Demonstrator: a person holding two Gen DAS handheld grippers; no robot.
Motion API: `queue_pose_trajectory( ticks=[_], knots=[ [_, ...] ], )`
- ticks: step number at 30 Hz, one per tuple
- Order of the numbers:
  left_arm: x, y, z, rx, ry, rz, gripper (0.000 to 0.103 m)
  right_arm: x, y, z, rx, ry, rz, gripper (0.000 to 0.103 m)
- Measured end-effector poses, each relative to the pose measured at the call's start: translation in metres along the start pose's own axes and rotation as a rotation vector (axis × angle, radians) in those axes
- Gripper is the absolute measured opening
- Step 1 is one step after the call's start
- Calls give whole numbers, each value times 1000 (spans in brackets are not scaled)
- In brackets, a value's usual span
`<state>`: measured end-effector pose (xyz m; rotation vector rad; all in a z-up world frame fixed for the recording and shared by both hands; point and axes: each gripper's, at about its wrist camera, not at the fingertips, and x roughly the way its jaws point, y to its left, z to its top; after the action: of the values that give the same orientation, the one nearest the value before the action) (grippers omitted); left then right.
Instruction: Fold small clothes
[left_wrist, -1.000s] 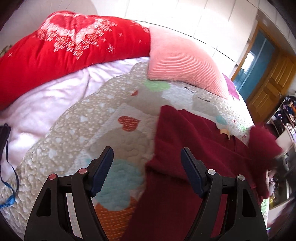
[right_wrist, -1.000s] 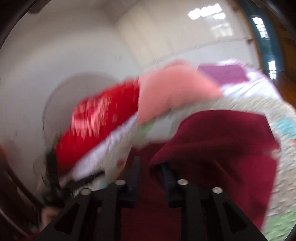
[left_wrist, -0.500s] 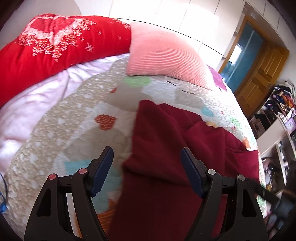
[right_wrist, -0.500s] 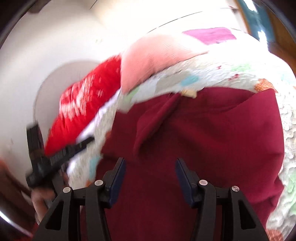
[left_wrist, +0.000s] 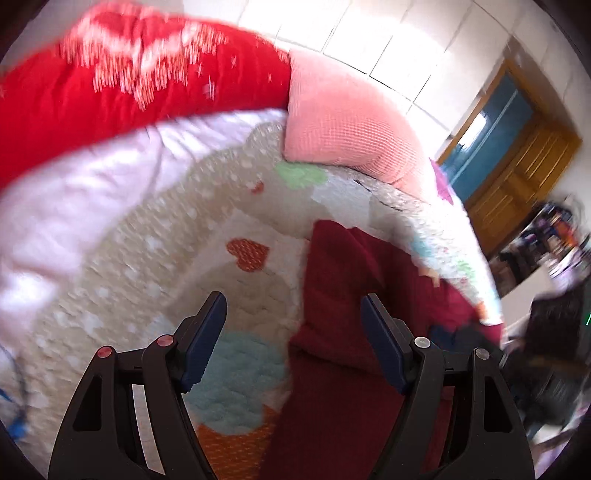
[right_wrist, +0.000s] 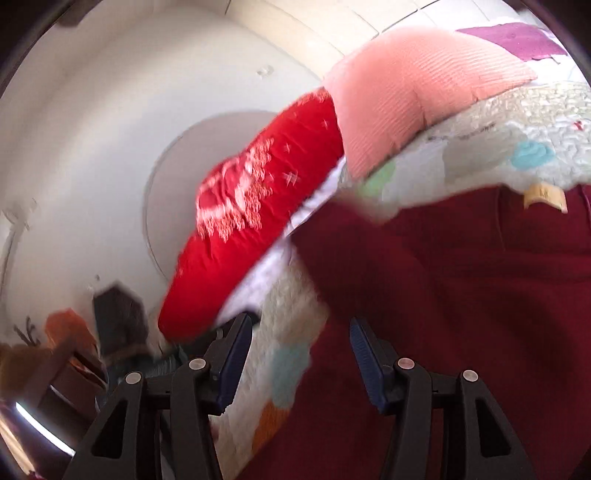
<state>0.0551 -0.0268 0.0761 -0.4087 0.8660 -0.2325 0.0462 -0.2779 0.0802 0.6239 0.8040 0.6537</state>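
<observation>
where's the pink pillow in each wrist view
Left wrist: the pink pillow sits upper centre-right, at the head of the quilt, right of the red cushion.
Right wrist: the pink pillow is at the top right, above the dark red garment.
Shared landmark: in both views the red cushion lies right against the pillow's left side.

Left wrist view: close over the quilt (left_wrist: 155, 258), angled down past its own fingers (left_wrist: 201, 343), door (left_wrist: 517, 173) at right. Right wrist view: lower, tilted, skimming the dark red garment (right_wrist: 461, 295), wall (right_wrist: 110, 129) filling the left. Shared by both: red cushion (left_wrist: 110, 92), pink pillow (right_wrist: 417, 92), garment, quilt.
</observation>
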Motion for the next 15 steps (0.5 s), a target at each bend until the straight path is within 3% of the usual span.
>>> queue_pose_trajectory(
  ticks=[5,10,13,15],
  knots=[
    [11,7,-2,-81,27,-79,75,-40,-13,-30,49,5,-100,53],
    [26,-4,0,-37,52,-51,75,-102,-29,-43,20,-64,-237,53],
    [42,-16,-3,16,80,-46,75,-142,-42,-43,28,-151,-385,53],
    [51,-21,-5,40,96,-38,54,-166,-54,-40,62,-198,-534,53]
  ],
)
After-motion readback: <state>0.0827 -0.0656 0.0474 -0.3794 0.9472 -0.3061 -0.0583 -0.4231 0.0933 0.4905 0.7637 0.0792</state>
